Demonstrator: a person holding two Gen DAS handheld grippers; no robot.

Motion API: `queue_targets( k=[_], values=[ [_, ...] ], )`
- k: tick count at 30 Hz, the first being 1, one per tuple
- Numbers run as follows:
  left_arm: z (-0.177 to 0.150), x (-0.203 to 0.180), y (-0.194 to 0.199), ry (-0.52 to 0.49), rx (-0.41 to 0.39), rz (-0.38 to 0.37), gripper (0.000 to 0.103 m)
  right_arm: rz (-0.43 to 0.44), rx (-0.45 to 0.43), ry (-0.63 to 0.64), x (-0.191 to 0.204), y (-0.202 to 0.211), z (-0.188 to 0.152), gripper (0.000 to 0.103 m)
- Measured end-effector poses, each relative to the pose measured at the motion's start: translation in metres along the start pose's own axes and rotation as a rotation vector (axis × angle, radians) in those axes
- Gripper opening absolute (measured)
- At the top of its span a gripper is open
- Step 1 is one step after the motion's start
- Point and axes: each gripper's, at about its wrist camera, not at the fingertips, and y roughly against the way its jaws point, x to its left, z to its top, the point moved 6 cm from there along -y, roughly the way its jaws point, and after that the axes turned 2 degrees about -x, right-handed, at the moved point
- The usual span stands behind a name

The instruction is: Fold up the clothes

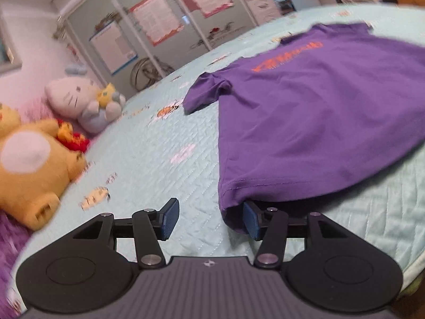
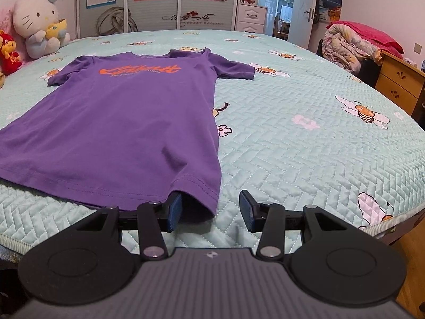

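Observation:
A purple T-shirt (image 2: 127,111) with orange lettering lies flat on the mint quilted bed (image 2: 292,146), hem toward me, sleeves spread. My right gripper (image 2: 211,210) is open at the hem's right corner; its left pad sits under the cloth edge, the right pad stands on bare quilt. In the left wrist view the same T-shirt (image 1: 318,119) fills the right side. My left gripper (image 1: 211,220) is open at the hem's left corner, the cloth draped over its right pad, the left pad apart on the quilt.
Plush toys sit at the left of the bed: a white cat (image 1: 85,98), a yellow bear (image 1: 32,164). A wardrobe with posters (image 2: 148,2) stands behind. A heap of bedding (image 2: 356,42) and a wooden dresser (image 2: 398,85) are at the right. The bed edge (image 2: 385,220) is close.

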Motion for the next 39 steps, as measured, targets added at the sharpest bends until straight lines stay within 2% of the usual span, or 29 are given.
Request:
queue_targets(
  k=[3,5,13,14,15,16,17,18,21,26,29,32,34,36,38,39],
  values=[
    [-0.009,-0.007,-0.005,-0.095,0.024,0.036,0.057,-0.002,-0.001,-0.006,0.000,-0.002,0.001,0.047],
    [-0.011,-0.008,-0.007,-0.118,0.025,0.058,0.058,-0.004,-0.002,-0.013,0.000,-0.004,0.001,0.047],
    [0.001,-0.014,-0.015,-0.108,-0.008,0.041,0.056,-0.011,-0.007,-0.039,-0.001,-0.012,0.003,0.046],
    [0.001,-0.014,-0.017,-0.086,-0.006,0.031,0.053,-0.012,-0.007,-0.043,-0.001,-0.013,0.004,0.046],
    [0.002,-0.013,-0.018,-0.063,-0.003,0.019,0.048,-0.013,-0.008,-0.046,-0.002,-0.014,0.004,0.035],
    [0.003,-0.010,-0.019,-0.020,0.003,-0.006,0.031,-0.014,-0.008,-0.049,-0.002,-0.015,0.004,0.010],
    [0.002,-0.006,-0.019,0.031,0.011,-0.034,0.006,-0.014,-0.009,-0.053,-0.002,-0.016,0.004,0.000],
    [0.002,-0.003,-0.019,0.083,0.020,-0.061,0.007,-0.015,-0.009,-0.056,-0.002,-0.017,0.005,0.000],
    [0.005,0.008,-0.010,0.163,-0.011,-0.072,0.005,-0.018,-0.011,-0.066,-0.002,-0.020,0.005,0.000],
    [0.025,0.033,0.037,0.248,-0.093,-0.054,0.005,0.032,-0.079,-0.159,-0.016,0.016,0.025,0.000],
    [0.032,0.044,0.066,0.265,-0.114,-0.039,0.005,0.068,-0.111,-0.194,-0.023,0.047,0.041,0.000],
    [0.021,0.039,0.068,0.283,-0.056,-0.059,0.005,0.078,-0.096,-0.186,-0.028,0.061,0.043,0.000],
    [0.006,0.024,0.049,0.262,0.009,-0.051,0.005,0.062,-0.035,-0.180,-0.030,0.043,0.029,0.000],
    [-0.009,0.011,0.026,0.286,0.108,-0.082,0.006,0.066,0.072,-0.214,-0.029,0.011,0.009,0.000],
    [-0.012,0.008,0.022,0.291,0.134,-0.084,0.011,0.046,0.123,-0.236,-0.028,-0.002,-0.005,0.000],
    [-0.011,0.008,0.028,0.283,0.117,-0.090,0.011,0.036,0.148,-0.247,-0.028,-0.008,-0.011,0.005]
  ],
)
